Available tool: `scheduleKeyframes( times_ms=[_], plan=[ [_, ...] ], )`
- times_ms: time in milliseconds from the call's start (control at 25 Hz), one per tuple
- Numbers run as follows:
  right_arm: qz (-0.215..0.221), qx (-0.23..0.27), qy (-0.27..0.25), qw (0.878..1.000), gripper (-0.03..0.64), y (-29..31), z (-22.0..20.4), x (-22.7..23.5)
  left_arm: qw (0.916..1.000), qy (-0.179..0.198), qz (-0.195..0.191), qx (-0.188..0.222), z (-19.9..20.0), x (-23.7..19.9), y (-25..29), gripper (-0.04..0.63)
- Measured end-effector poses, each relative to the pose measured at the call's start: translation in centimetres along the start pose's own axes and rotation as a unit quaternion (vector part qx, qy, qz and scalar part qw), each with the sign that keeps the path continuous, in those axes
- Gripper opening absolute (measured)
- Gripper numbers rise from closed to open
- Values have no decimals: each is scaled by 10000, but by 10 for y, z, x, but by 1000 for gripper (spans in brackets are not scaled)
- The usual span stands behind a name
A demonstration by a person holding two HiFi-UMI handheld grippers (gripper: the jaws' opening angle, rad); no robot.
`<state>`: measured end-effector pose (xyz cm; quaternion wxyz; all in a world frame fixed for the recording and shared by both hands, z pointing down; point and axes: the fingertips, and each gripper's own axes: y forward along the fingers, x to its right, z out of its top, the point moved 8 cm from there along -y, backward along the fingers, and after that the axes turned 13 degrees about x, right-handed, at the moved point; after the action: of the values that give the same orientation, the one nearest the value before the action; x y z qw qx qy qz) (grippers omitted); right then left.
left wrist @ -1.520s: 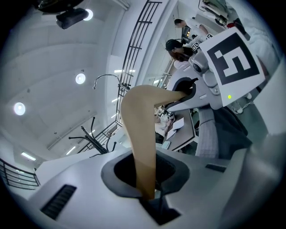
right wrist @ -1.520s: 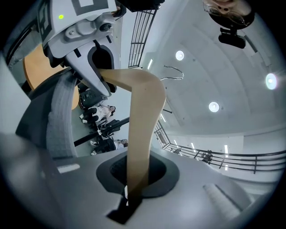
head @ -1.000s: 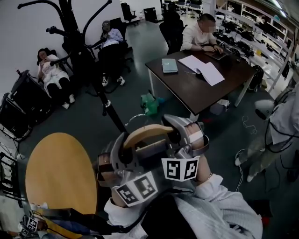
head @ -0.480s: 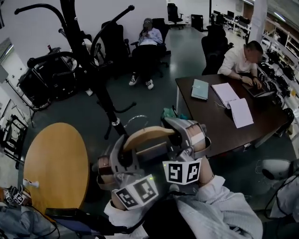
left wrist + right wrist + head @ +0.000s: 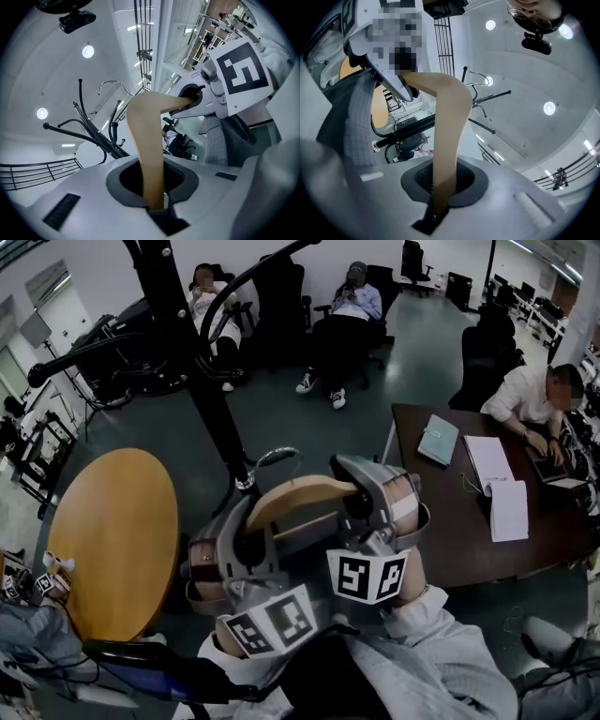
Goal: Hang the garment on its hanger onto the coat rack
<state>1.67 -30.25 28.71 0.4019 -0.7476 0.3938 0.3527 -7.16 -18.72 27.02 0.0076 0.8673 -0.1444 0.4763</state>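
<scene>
The left gripper (image 5: 153, 199) is clamped on one arm of the wooden hanger (image 5: 295, 493), and the right gripper (image 5: 438, 204) is pinched on the other arm. Together they hold the hanger level at the near centre of the scene. Grey garment fabric (image 5: 219, 140) hangs from the hanger just beside the right gripper. The hanger's metal hook (image 5: 274, 457) points away towards the black coat rack (image 5: 202, 381) and stays apart from it. The rack stands at the far left. A round wooden desk (image 5: 112, 540) lies left, a dark desk (image 5: 441, 526) with papers (image 5: 487, 465) right.
</scene>
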Motion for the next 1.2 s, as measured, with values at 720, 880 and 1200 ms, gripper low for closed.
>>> scheduleKeyframes(
  times_ms=[720,880,1200],
  plan=[
    [49,1000,350,9944,14,112,-30,4,9956,319,705,-528,-28,-42,68,45],
    [379,1221,466,9907,14,131,-40,6,9919,254,885,-880,-29,-42,81,46],
    [975,1422,689,9826,14,170,-51,-10,9856,114,936,-1401,-50,-44,101,44]
  ],
)
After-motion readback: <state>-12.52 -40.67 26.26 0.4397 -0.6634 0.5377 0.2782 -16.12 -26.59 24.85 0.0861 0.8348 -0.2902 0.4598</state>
